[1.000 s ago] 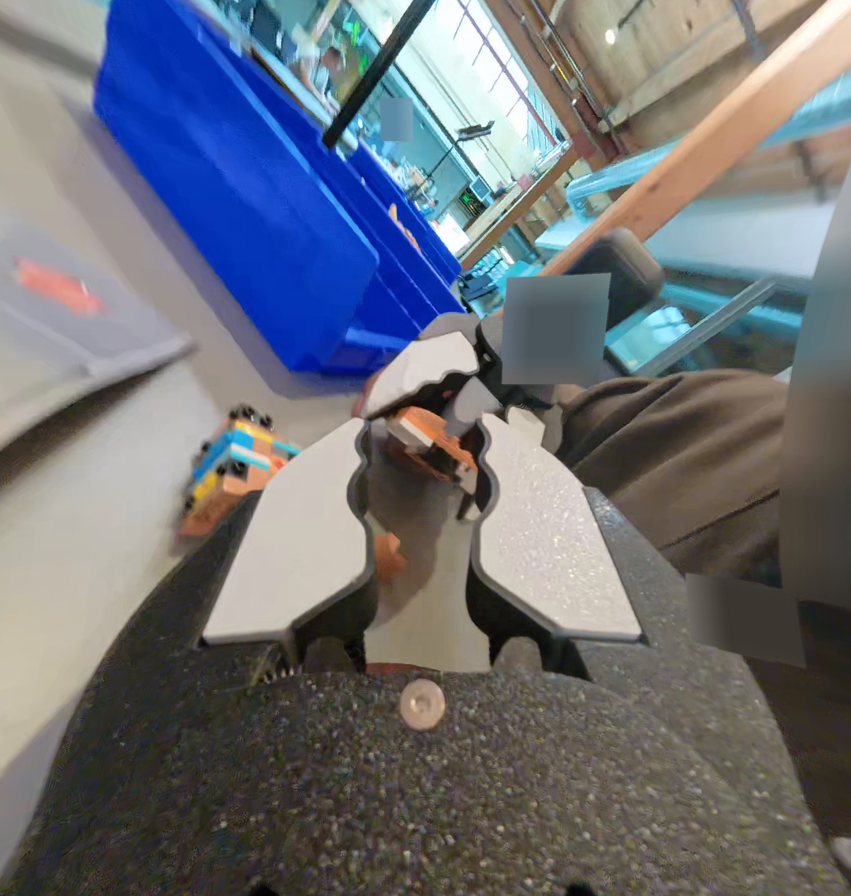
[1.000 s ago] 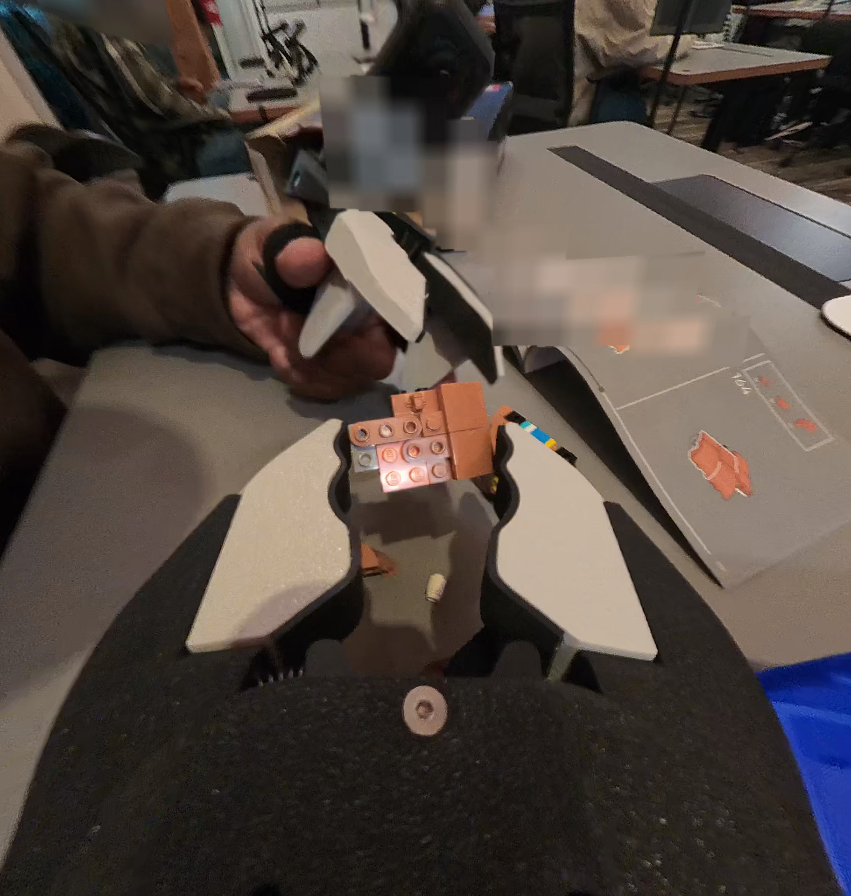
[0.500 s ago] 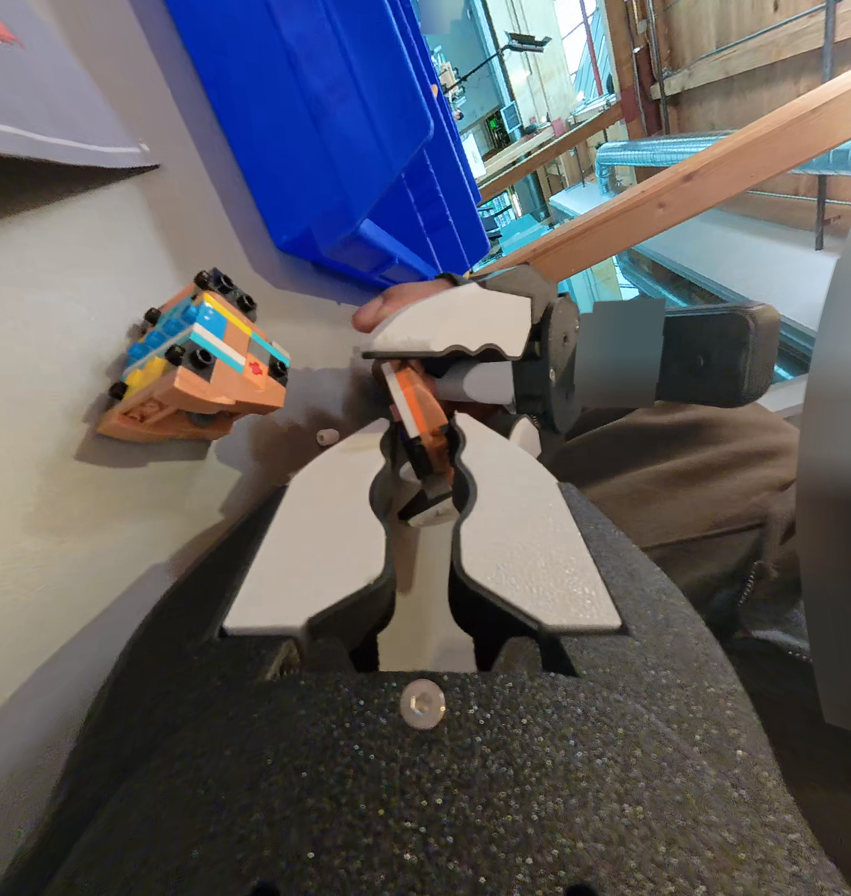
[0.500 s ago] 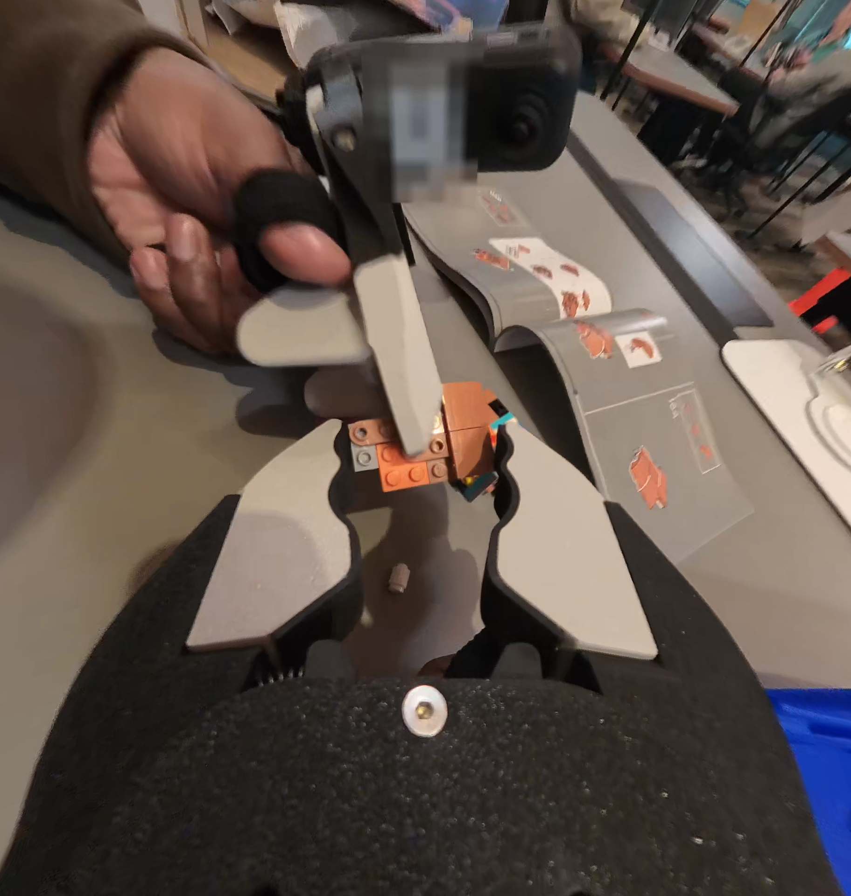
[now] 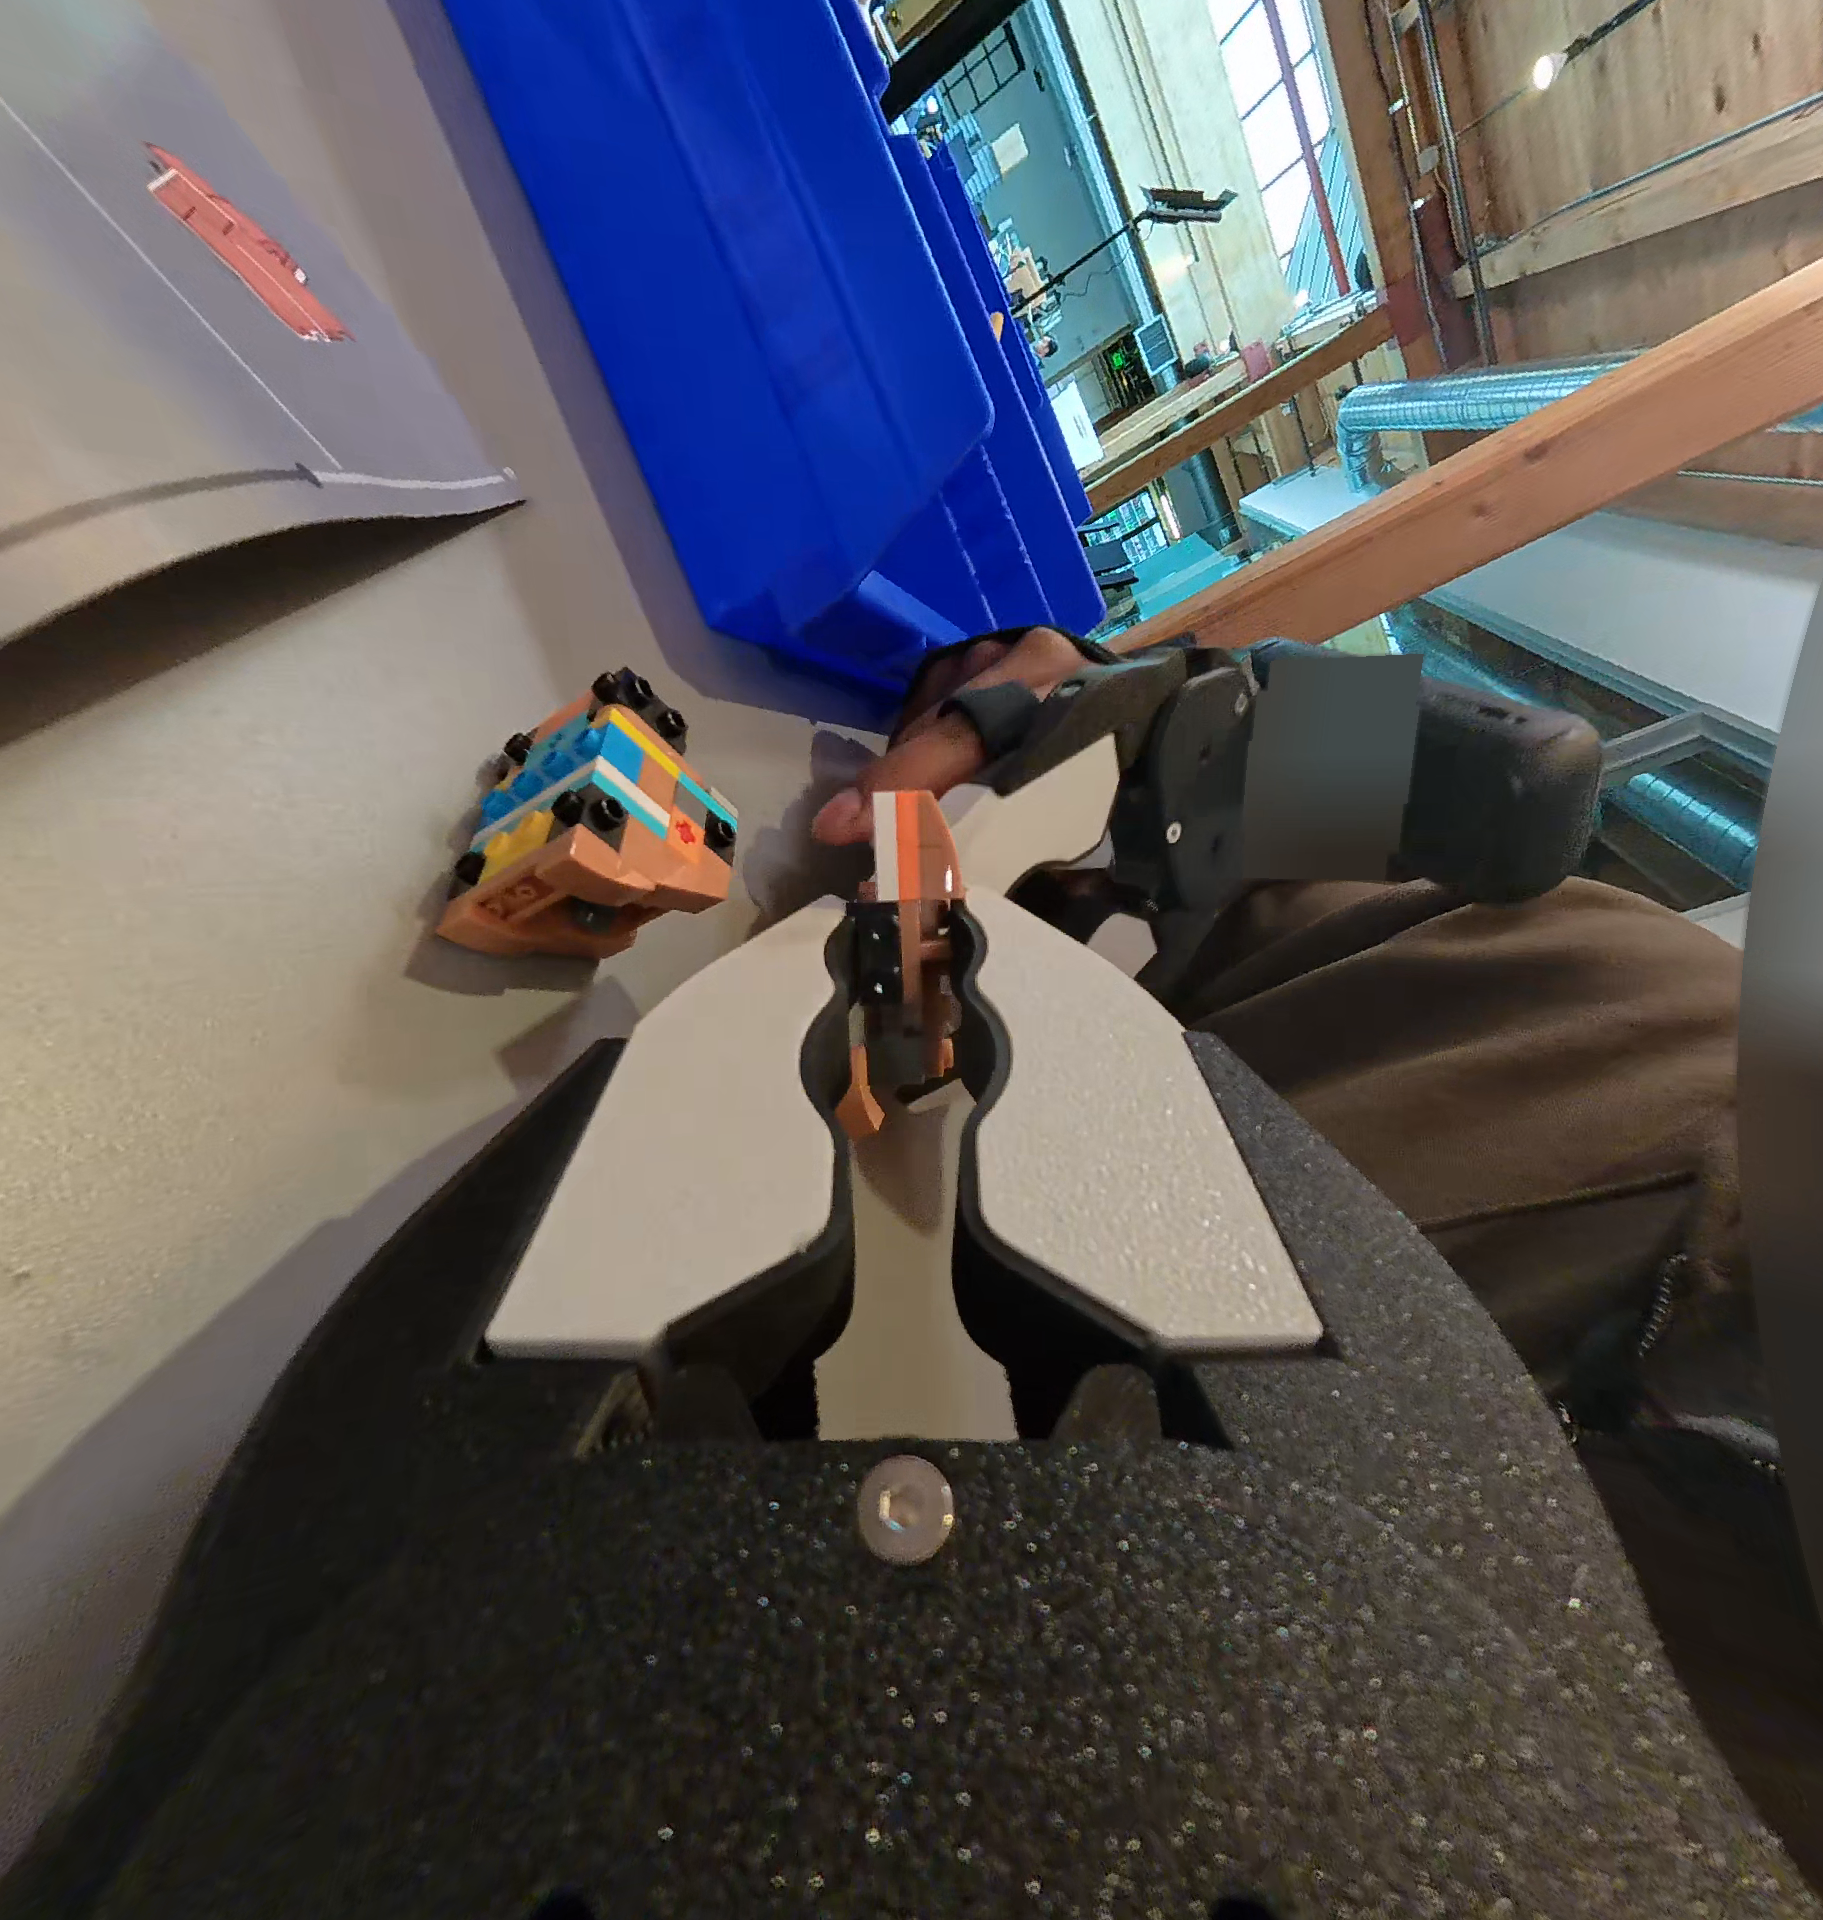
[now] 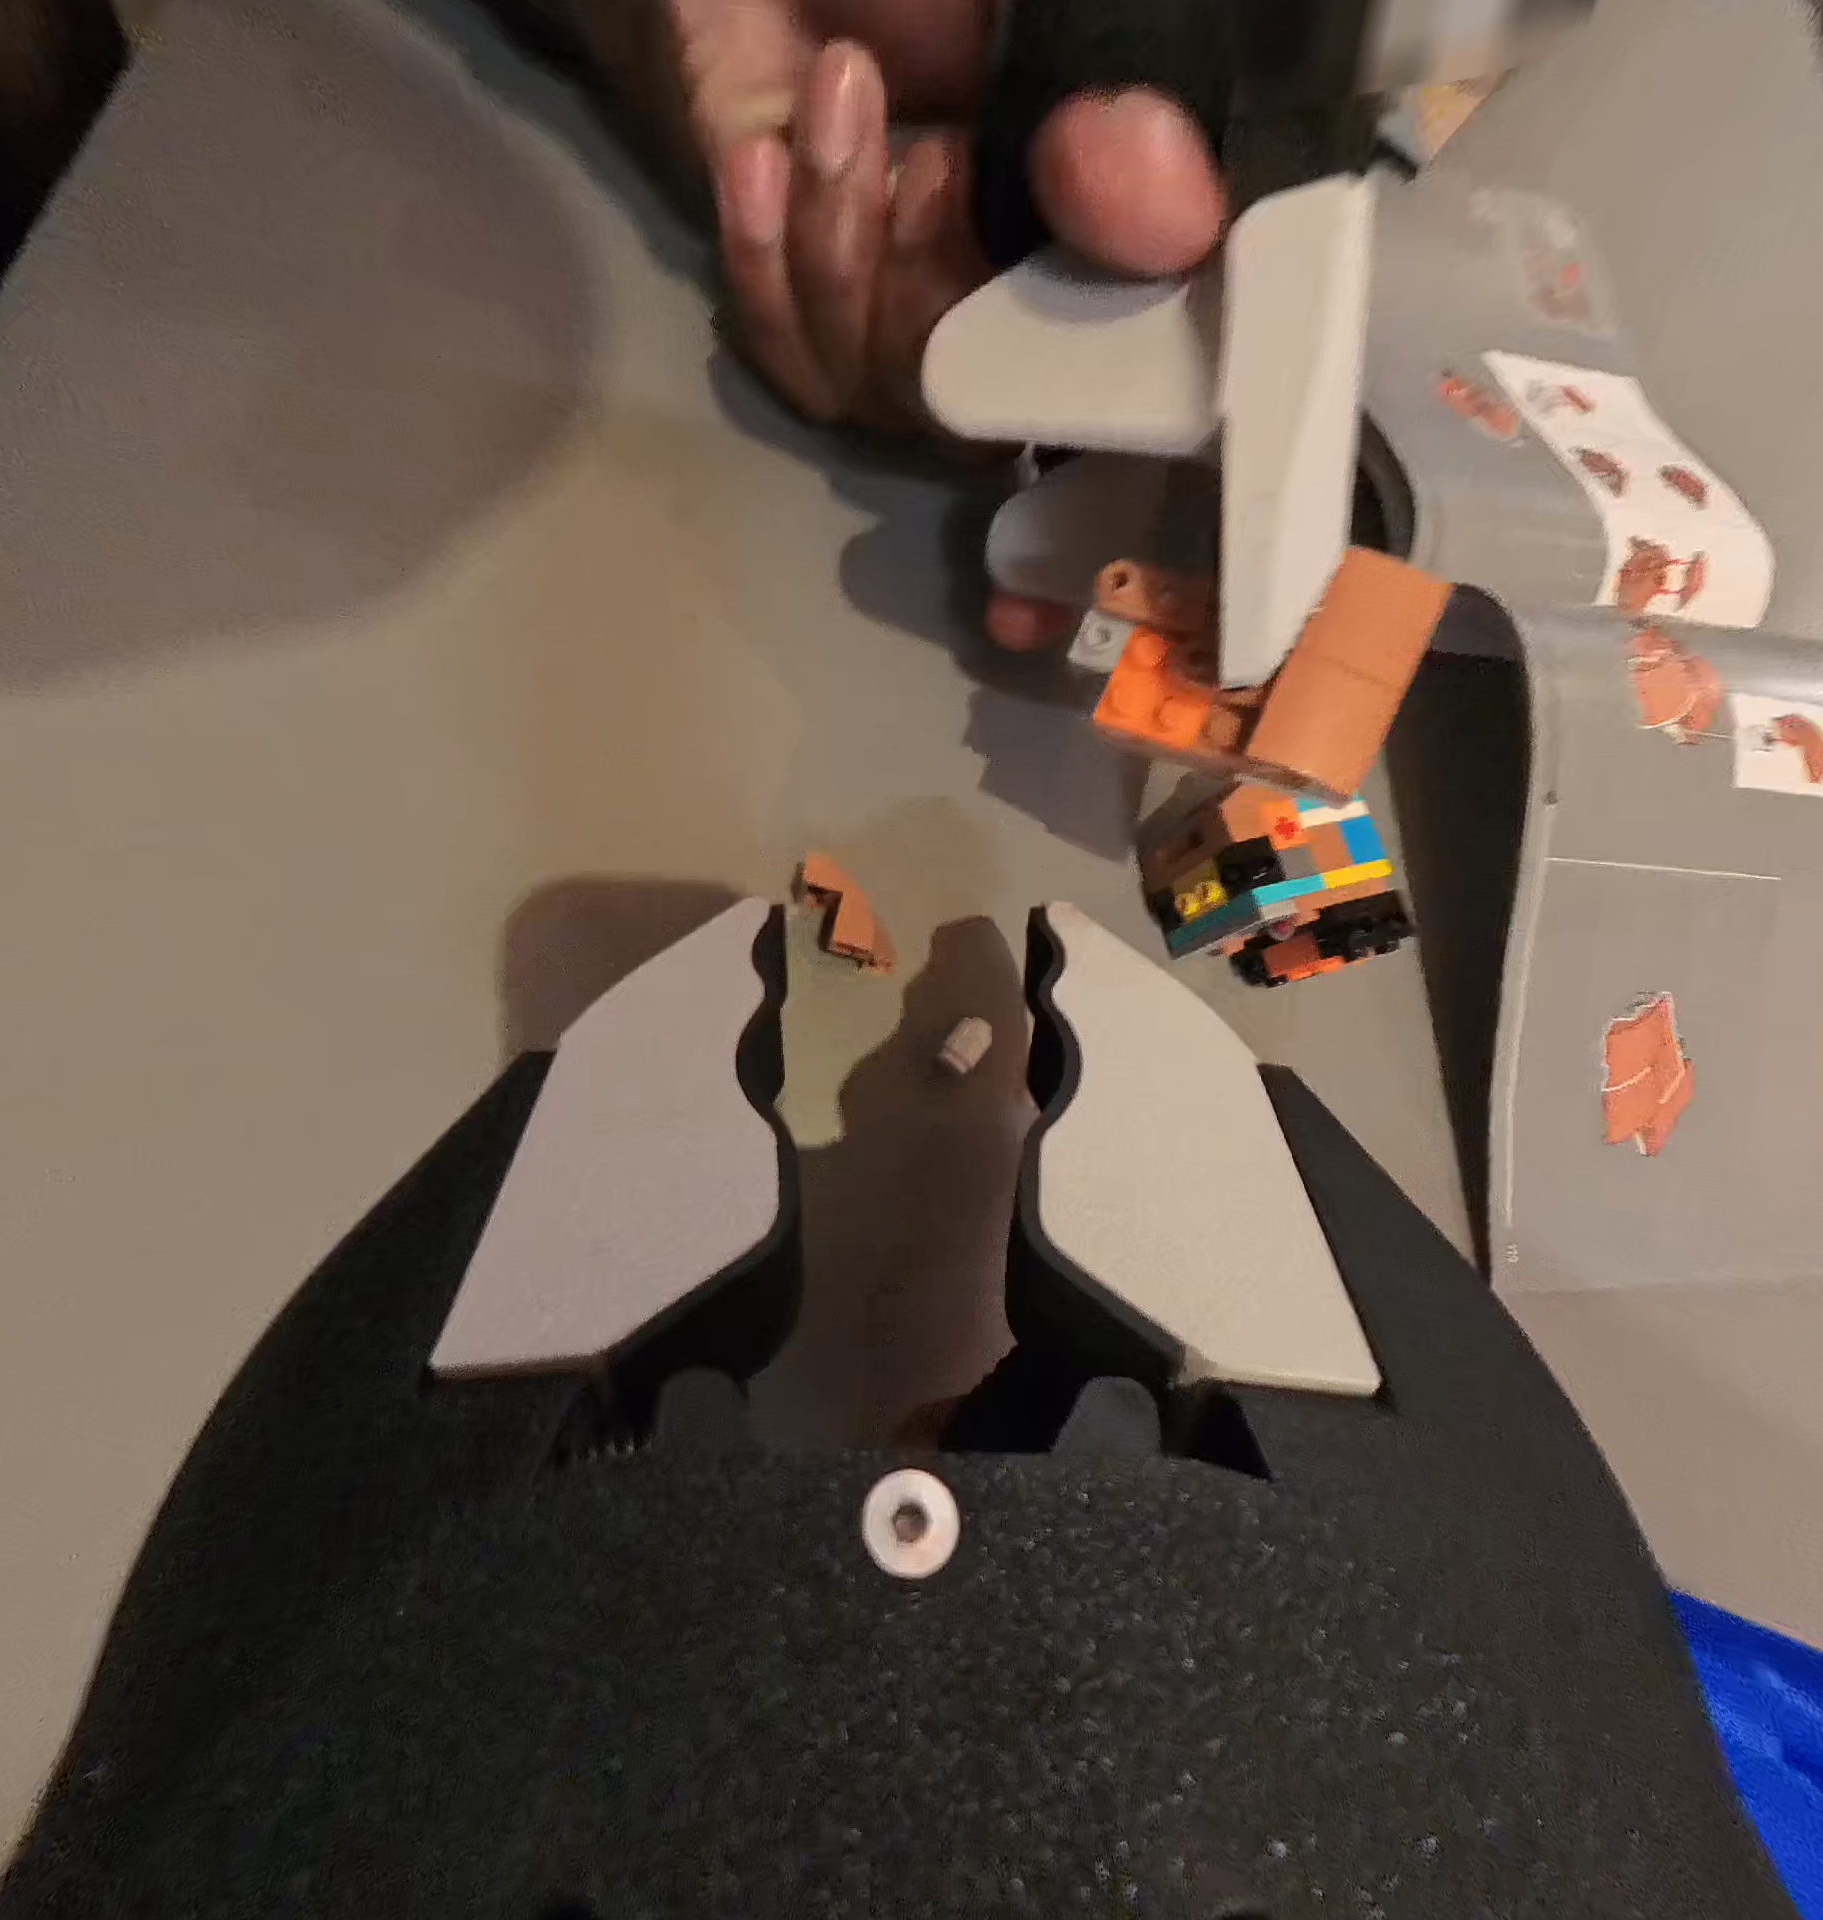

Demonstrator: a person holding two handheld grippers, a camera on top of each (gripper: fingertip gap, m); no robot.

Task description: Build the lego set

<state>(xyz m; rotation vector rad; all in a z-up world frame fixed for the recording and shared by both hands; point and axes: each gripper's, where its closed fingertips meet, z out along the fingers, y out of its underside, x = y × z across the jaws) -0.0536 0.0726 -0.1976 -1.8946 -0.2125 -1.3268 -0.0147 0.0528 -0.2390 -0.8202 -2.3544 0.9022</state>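
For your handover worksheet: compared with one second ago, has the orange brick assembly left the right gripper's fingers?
Yes. The orange brick assembly now sits in the left gripper, above the multicoloured block on the table, while the right gripper is open and empty.

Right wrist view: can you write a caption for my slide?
Open right claw hovers over loose brick while left claw grips brown assembly.

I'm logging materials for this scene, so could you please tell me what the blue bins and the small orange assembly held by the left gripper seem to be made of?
The blue bins look like moulded plastic: smooth, even colour, soft sheen. The orange assembly in the left gripper looks like hard glossy plastic, with crisp edges and studs.
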